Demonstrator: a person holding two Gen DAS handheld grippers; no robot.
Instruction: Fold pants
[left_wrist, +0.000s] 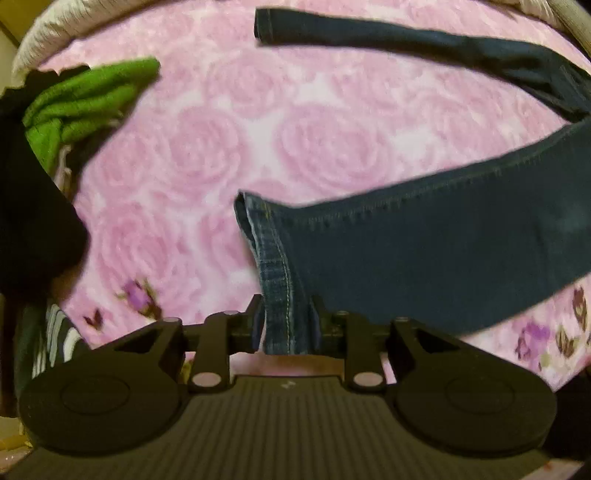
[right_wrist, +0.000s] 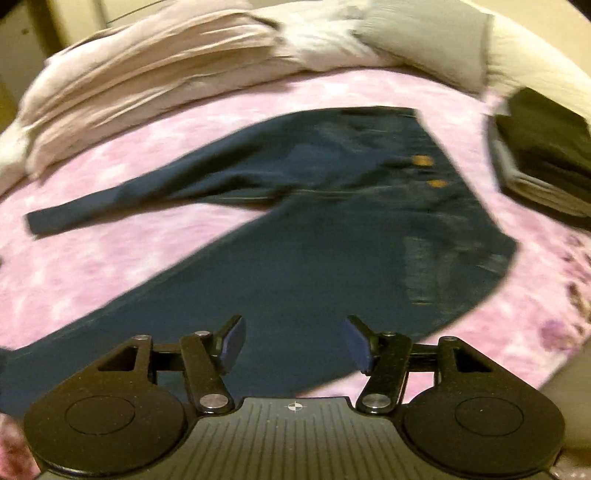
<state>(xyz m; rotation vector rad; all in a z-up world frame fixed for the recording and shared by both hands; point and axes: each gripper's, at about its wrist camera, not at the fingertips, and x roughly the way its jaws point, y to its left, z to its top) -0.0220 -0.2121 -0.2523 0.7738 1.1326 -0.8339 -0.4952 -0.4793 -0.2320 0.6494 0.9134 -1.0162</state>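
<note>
On the pink rose-patterned blanket (left_wrist: 229, 155), a pair of dark blue denim pants (right_wrist: 314, 221) is lying spread out, legs apart, waist toward the right in the right wrist view. Two brass-coloured buttons (right_wrist: 428, 171) are showing near the waistband. The left gripper (left_wrist: 286, 325) is clamping the hem (left_wrist: 273, 266) of the near leg, its fingers pressing on either side of the stitched cuff and lifting it off the blanket. The far leg (left_wrist: 406, 40) is lying flat across the top of the left wrist view. The right gripper (right_wrist: 295, 343) is hovering over the near leg's upper part, its fingers spread wide and grasping nothing. A green garment (left_wrist: 85, 96) is sitting at the left edge, a folded dark garment (right_wrist: 543, 147) at the right, and pale bedding (right_wrist: 147, 70) is bunching behind the pants. Both views are blurring.
</note>
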